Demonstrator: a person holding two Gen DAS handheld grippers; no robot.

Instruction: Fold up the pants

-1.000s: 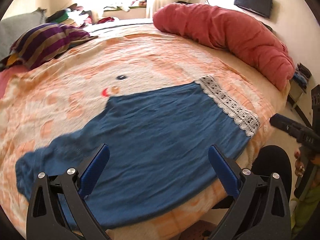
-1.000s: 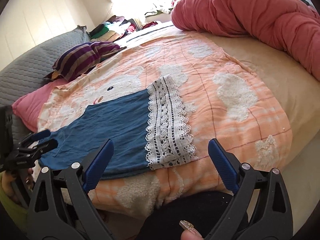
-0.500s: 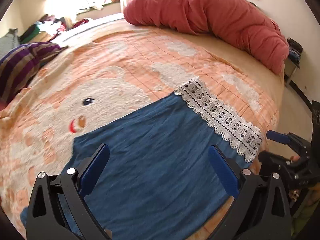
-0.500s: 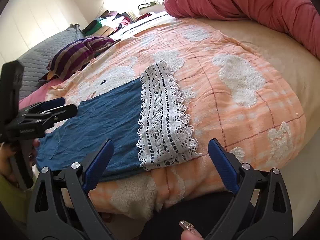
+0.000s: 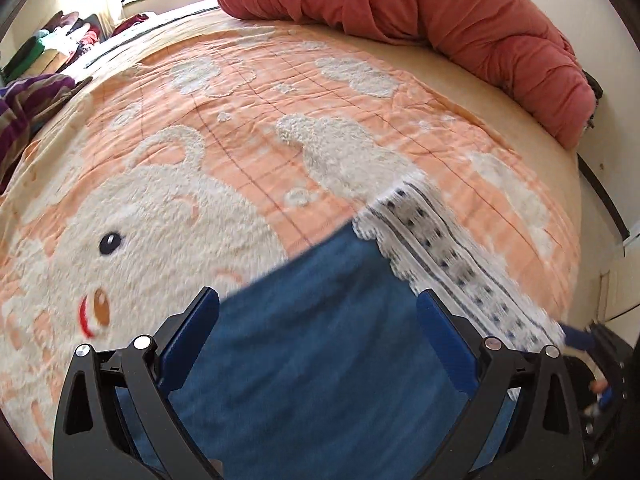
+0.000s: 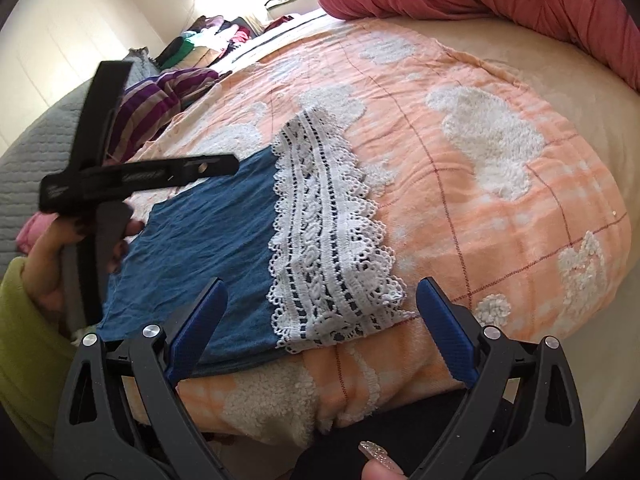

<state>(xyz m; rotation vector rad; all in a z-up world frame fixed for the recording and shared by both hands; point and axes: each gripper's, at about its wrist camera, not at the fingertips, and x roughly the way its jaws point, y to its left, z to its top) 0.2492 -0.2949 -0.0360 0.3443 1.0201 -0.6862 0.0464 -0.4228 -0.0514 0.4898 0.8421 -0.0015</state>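
Observation:
The blue pants (image 5: pixel 320 360) lie flat on the bed near its front edge, with a white lace hem (image 5: pixel 452 264) at their right end. My left gripper (image 5: pixel 318 336) is open and empty, low over the blue cloth. My right gripper (image 6: pixel 320 320) is open and empty, just in front of the lace hem (image 6: pixel 324 240) at the bed edge. The right wrist view shows the blue pants (image 6: pixel 212 248) and the left gripper (image 6: pixel 140 176) above their far side. The right gripper's tip (image 5: pixel 580 338) shows in the left wrist view beside the lace.
An orange blanket with a white bear pattern (image 5: pixel 280 140) covers the bed. A rolled red duvet (image 5: pixel 440 20) lies along the far side. A striped purple cloth (image 6: pixel 160 100) and piled clothes (image 6: pixel 208 40) lie at the left. The floor is at the right (image 5: pixel 612 272).
My left gripper has moved forward and right over the pants toward the lace hem. My right gripper has come closer to the lace hem. Both stay open.

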